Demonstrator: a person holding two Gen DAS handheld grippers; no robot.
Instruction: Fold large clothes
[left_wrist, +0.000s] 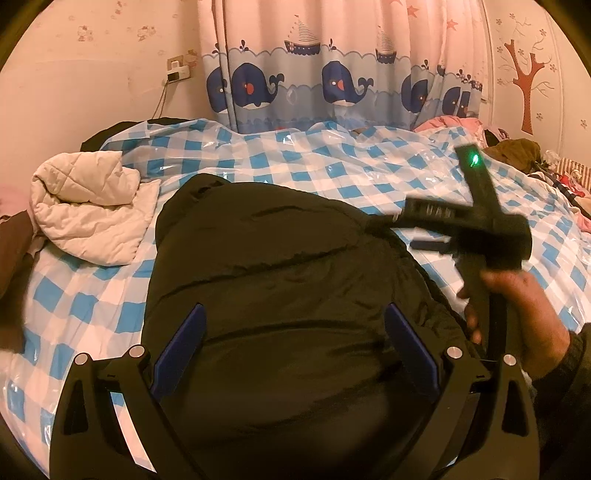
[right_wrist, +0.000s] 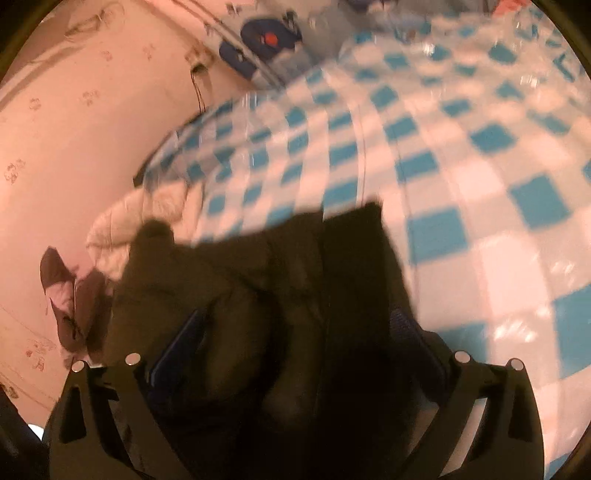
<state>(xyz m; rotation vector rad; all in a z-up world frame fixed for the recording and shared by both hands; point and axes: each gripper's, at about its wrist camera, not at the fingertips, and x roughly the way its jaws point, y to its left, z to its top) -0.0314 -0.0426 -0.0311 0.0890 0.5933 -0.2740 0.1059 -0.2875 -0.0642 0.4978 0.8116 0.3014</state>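
Observation:
A large dark olive padded jacket (left_wrist: 273, 280) lies bunched on the bed's blue-and-white checked plastic cover (left_wrist: 332, 162). My left gripper (left_wrist: 295, 343) is open just above the jacket's near part, blue pads (left_wrist: 184, 339) wide apart. My right gripper (left_wrist: 417, 225) shows in the left wrist view, held by a hand at the jacket's right edge. In the blurred right wrist view, the right gripper (right_wrist: 295, 350) is open with the jacket (right_wrist: 229, 280) and a darker fold of it (right_wrist: 358, 280) between its fingers. Whether the pads touch the cloth I cannot tell.
A cream quilted garment (left_wrist: 85, 206) lies crumpled at the bed's left, also visible in the right wrist view (right_wrist: 147, 218). Brown cloth (right_wrist: 70, 302) lies by the wall. Pink and dark clothes (left_wrist: 509, 144) are piled at the far right. A whale curtain (left_wrist: 332, 85) hangs behind the bed.

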